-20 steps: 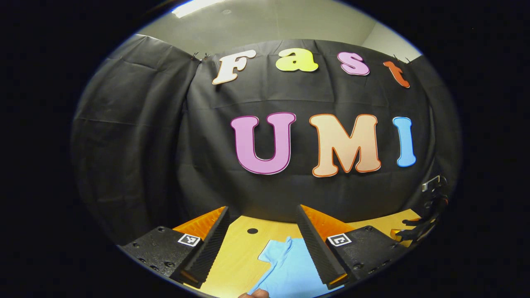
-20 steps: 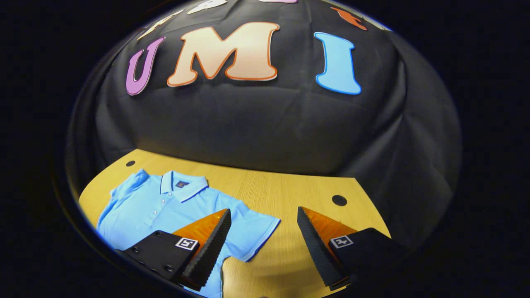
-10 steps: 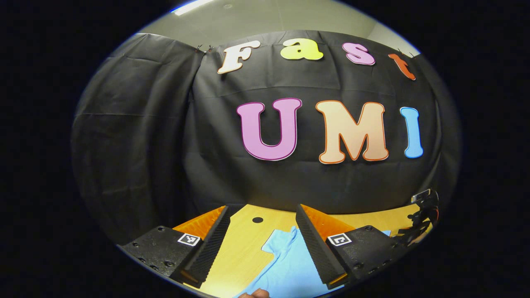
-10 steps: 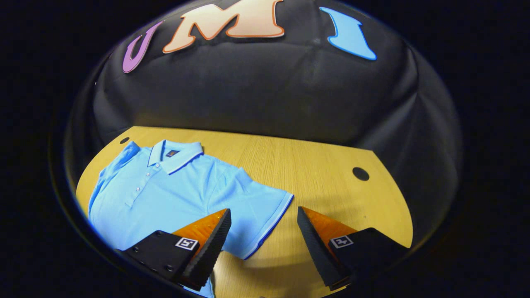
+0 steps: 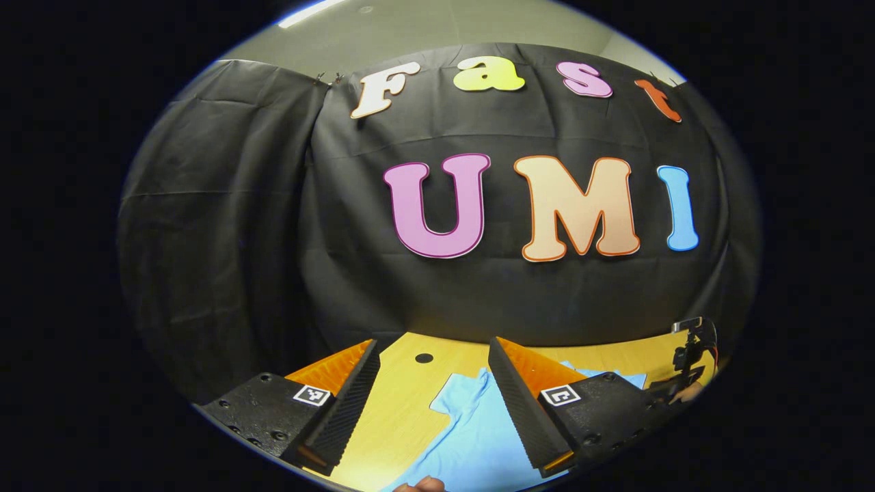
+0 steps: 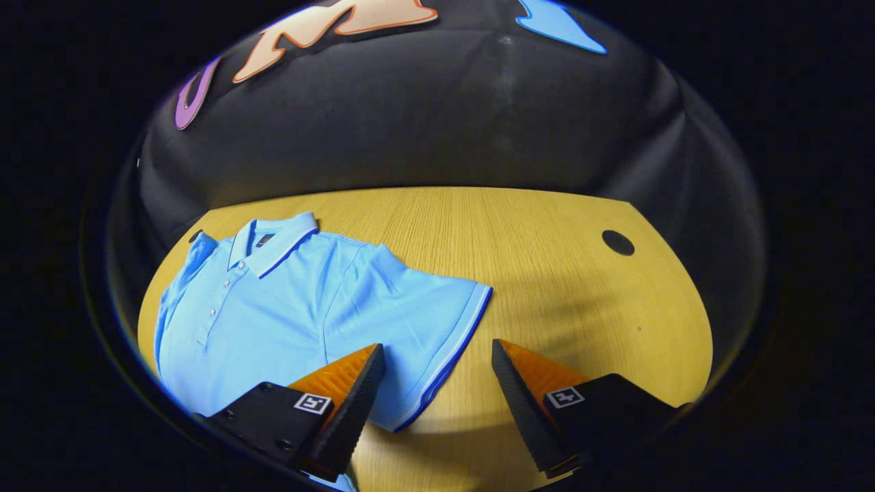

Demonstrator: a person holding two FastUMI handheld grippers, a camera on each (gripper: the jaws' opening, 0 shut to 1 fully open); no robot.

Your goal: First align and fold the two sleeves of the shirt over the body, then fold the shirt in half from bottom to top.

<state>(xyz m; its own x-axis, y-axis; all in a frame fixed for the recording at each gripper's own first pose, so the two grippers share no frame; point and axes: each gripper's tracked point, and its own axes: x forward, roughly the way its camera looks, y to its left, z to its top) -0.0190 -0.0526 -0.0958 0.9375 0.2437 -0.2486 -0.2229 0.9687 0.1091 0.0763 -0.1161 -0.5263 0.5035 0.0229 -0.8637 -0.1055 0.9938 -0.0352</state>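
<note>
**Both grippers hover open over a flat polo shirt**

While the light blue polo shirt (image 6: 287, 307) lies spread flat on the wooden table (image 6: 547, 273), the right gripper (image 6: 437, 383) hangs above its outstretched sleeve (image 6: 424, 328) with the fingers spread wide and nothing between them. In the right gripper view, the sleeve's dark-and-white trimmed cuff runs diagonally through the gap between the two fingers, and one finger overlaps the sleeve's lower part in the picture; whether it touches the cloth cannot be told. The collar (image 6: 273, 242), edged with a dark stripe, points toward the booth's black cloth wall (image 6: 437, 123), and a short row of buttons runs down the placket below it. A round dark hole (image 6: 618, 242) sits in the table well apart from the shirt, on the bare wood.

In the left gripper view, the left gripper (image 5: 434, 403) also stands with its fingers wide apart, holding nothing. Between them the shirt's other sleeve (image 5: 465, 403) lies on the table, and another round hole (image 5: 424, 358) shows just beyond it. At the far edge of that view the right gripper (image 5: 690, 355) appears over the table, its details too small to tell. A fingertip (image 5: 420, 485) of the person peeks in at the bottom edge.
</note>
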